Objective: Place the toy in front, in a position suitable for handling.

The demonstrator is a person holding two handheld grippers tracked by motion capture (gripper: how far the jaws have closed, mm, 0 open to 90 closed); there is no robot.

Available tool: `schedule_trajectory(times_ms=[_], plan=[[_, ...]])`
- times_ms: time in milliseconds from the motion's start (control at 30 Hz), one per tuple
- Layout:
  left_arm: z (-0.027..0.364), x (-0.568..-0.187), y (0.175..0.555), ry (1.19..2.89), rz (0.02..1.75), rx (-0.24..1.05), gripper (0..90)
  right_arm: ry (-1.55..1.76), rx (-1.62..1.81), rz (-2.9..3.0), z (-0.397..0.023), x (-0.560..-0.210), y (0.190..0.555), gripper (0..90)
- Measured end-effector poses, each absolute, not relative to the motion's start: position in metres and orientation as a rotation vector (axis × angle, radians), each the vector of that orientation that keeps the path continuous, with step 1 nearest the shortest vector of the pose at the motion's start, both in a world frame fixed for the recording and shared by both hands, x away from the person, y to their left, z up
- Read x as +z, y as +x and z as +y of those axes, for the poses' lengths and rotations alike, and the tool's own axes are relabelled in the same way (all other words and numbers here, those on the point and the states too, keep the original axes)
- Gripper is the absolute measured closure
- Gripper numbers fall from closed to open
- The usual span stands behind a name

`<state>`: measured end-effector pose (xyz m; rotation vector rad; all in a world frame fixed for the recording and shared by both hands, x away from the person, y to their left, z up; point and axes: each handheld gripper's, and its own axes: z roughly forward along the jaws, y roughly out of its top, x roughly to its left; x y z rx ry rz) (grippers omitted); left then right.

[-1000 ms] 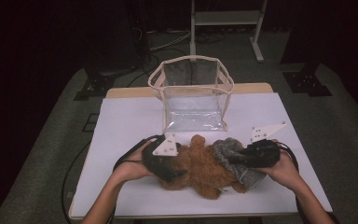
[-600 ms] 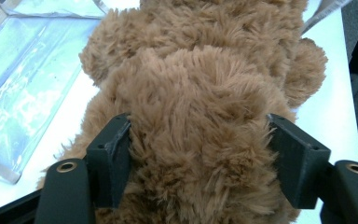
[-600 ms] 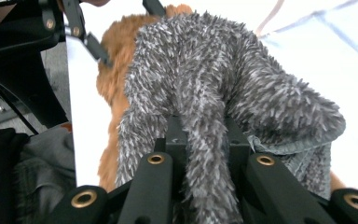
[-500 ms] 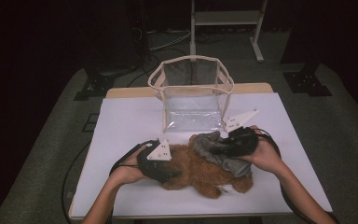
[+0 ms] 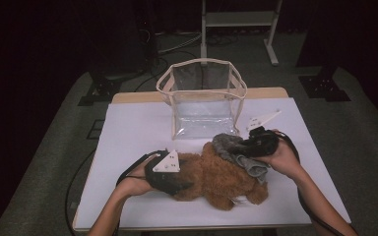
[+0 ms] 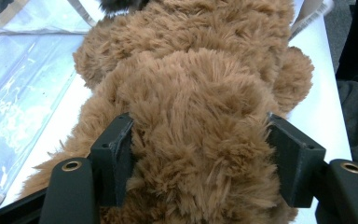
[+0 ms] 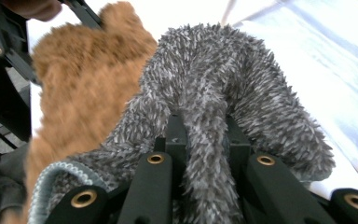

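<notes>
Brown plush bear (image 6: 200, 116) between left gripper's (image 6: 200, 163) jaws — seemingly squeezed.

Both forearms come in from the near edge of the table, the left hand (image 5: 130, 183) at the near left, wrapped around the left gripper (image 5: 177, 184), which points rightward and lies low over the surface. Its jaws have just been closing and now press in on brown plush from both sides — the black pads (image 6: 116, 158) sink into the fur. The right hand (image 5: 283, 157) sits farther right and a little farther off, its right gripper (image 5: 238, 146) aimed leftward, jaws pinched tight on a fold of grey shaggy fabric.
</notes>
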<state>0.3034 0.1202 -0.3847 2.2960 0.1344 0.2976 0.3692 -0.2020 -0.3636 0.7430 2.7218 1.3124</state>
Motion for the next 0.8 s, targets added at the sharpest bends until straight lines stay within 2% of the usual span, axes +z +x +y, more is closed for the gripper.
schedule_trajectory(times_ms=[233,500,600,800], plan=[[0.106,-0.385,0.304,2.299,0.129,0.286,34.2,0.749,1.278,2.692,-0.228,-0.355,0.344,76.8],[0.09,-0.382,0.316,2.292,0.129,0.278,34.1,0.549,1.316,2.75,-0.193,-0.342,0.312,76.1],[0.092,-0.38,0.316,2.294,0.129,0.288,32.5,0.535,1.267,2.751,-0.186,-0.35,0.311,76.3],[0.111,-0.369,0.313,2.235,0.114,0.299,29.3,0.625,1.32,2.723,-0.206,-0.362,0.325,77.4]])
